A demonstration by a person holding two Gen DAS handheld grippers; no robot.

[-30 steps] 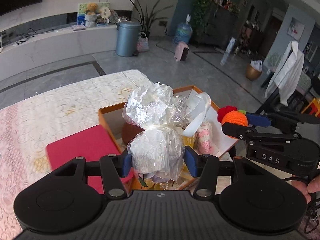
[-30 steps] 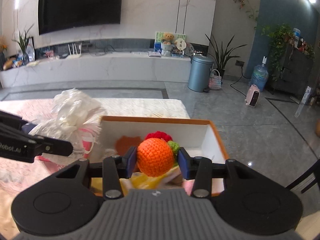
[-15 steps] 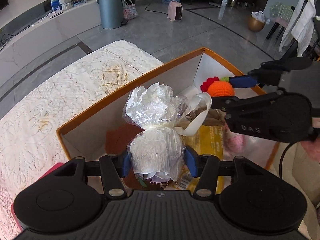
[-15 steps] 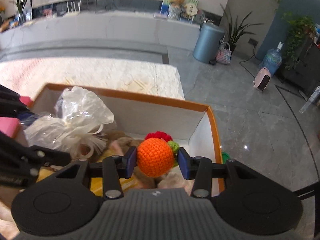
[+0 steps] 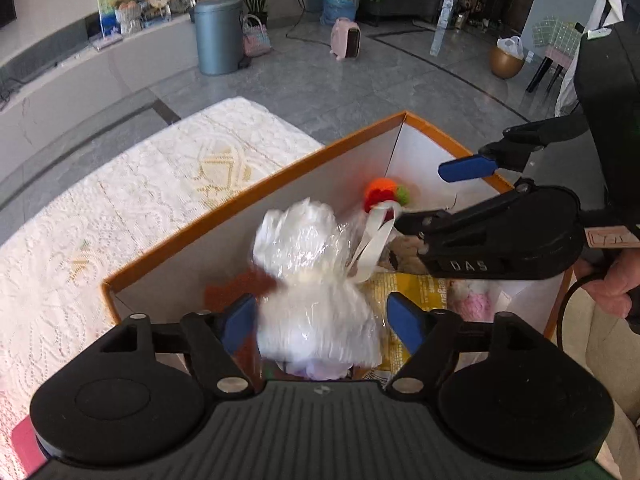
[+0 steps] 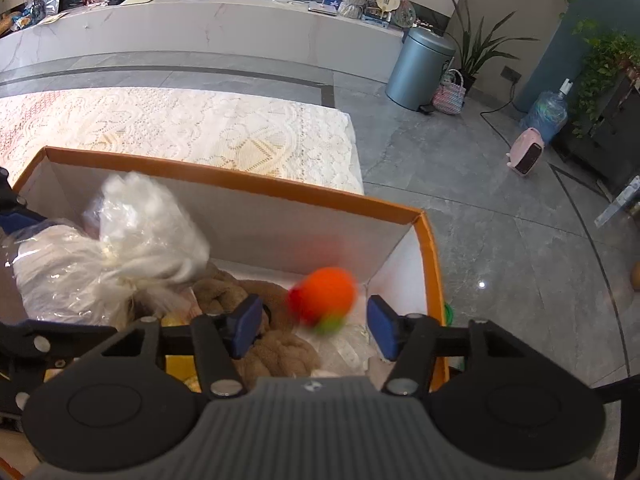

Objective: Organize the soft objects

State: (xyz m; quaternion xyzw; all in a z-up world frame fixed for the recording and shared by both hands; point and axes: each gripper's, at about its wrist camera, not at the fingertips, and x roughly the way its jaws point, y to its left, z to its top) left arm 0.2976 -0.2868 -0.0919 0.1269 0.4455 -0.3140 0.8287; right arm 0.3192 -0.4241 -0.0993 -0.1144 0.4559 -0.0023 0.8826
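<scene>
Both claws hang over the orange-rimmed box, which sits on the lace-covered bench, and the step in hand is the drop: two soft things going into the box at once.

The left claw has just been opening; its blue pads stand wide, clear of the cellophane-wrapped bundle, which lies between them, blurred, seemingly slipping down onto the things already in the box. Its white ribbon trails toward the right claw.

The right claw has also just been opening, and its pads stand apart from the orange crochet ball, which is smeared by motion, free of the pads and apparently falling toward the box's far right corner. Below it lie a brown plush toy and a yellow packet; a pink fuzzy toy rests further right.

Judging by this, both releases are all but complete. The next move calls for lifting both claws straight up and clear, minding the ribbon so it does not snag, then going for whatever soft things remain outside the box.

Readable writing: "DAS" in pale letters on the right claw's body. The yellow packet carries print too small to read
</scene>
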